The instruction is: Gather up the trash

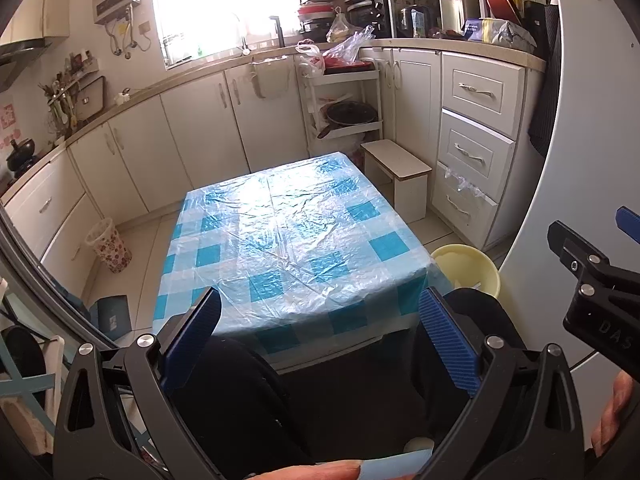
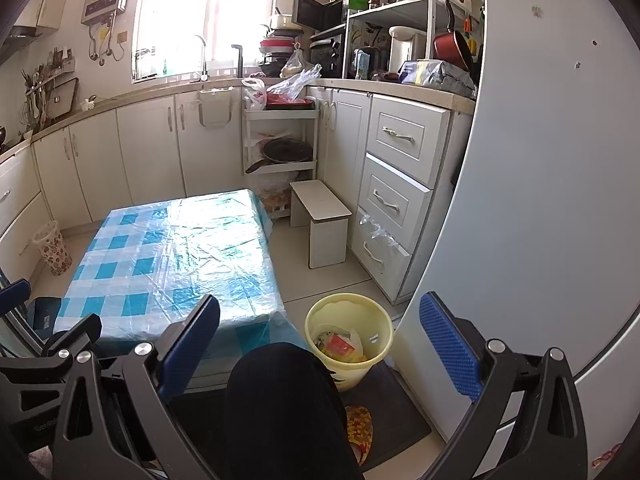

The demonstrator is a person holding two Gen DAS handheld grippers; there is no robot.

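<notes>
A low table with a blue-and-white checked plastic cover (image 1: 288, 240) stands ahead of me, also in the right wrist view (image 2: 172, 256); I see no trash on it. A pale yellow bin (image 2: 348, 332) sits on the floor by the table's near right corner and holds wrappers (image 2: 340, 346); its rim shows in the left wrist view (image 1: 468, 268). My left gripper (image 1: 320, 336) is open and empty above the table's near edge. My right gripper (image 2: 320, 340) is open and empty, above my knee and the bin.
White cabinets and drawers (image 2: 400, 168) line the walls. A small white stool (image 2: 324, 216) and a shelf cart (image 2: 280, 148) stand beyond the table. A patterned bin (image 1: 110, 246) stands at the left. A white fridge (image 2: 540, 160) fills the right.
</notes>
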